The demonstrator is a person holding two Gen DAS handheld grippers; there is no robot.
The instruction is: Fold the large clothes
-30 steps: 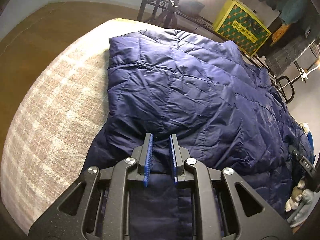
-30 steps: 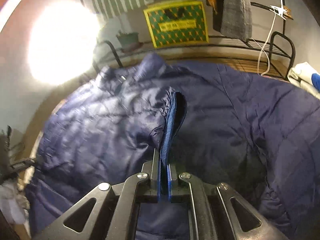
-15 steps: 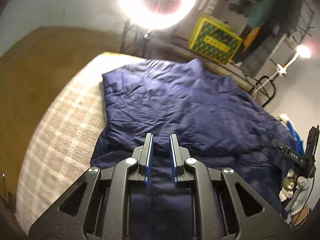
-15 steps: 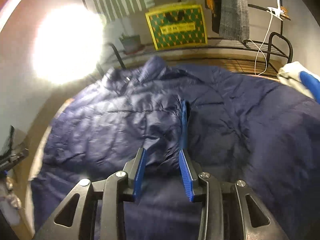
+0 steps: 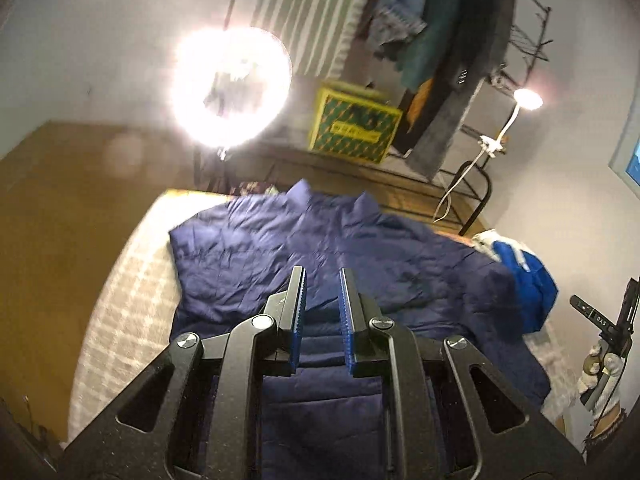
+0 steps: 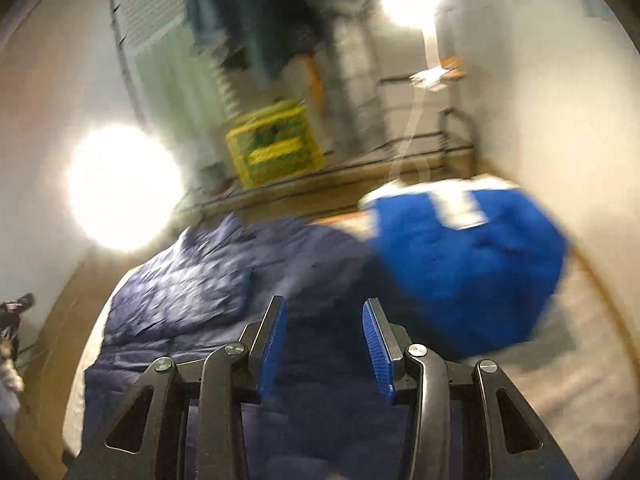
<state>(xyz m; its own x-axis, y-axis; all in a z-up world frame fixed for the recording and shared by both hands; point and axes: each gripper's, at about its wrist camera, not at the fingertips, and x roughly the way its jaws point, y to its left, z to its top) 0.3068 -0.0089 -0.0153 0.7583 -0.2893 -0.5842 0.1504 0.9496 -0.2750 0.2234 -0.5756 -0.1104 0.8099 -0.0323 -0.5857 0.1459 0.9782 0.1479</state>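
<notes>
A large navy quilted jacket [image 5: 320, 256] lies spread on the plaid bed cover [image 5: 120, 304], collar at the far end. It also shows, blurred, in the right wrist view [image 6: 192, 300]. My left gripper [image 5: 322, 276] is open and empty, raised above the near part of the jacket. My right gripper [image 6: 325, 308] is open and empty, also lifted above the jacket. A bright blue and white garment [image 6: 468, 264] lies bunched at the right of the bed and shows in the left wrist view [image 5: 528, 276] too.
A bright ring light [image 5: 230, 86] stands behind the bed. A yellow-green box [image 5: 354, 126] sits on a low rack, with hanging clothes [image 5: 436, 40] and a small lamp [image 5: 528, 100] beyond. The other hand-held gripper [image 5: 612, 328] shows at right.
My right gripper let go of the jacket's blue-edged fold and opened. Both grippers rose and tilted up, away from the jacket. The right view swung right toward the blue garment.
</notes>
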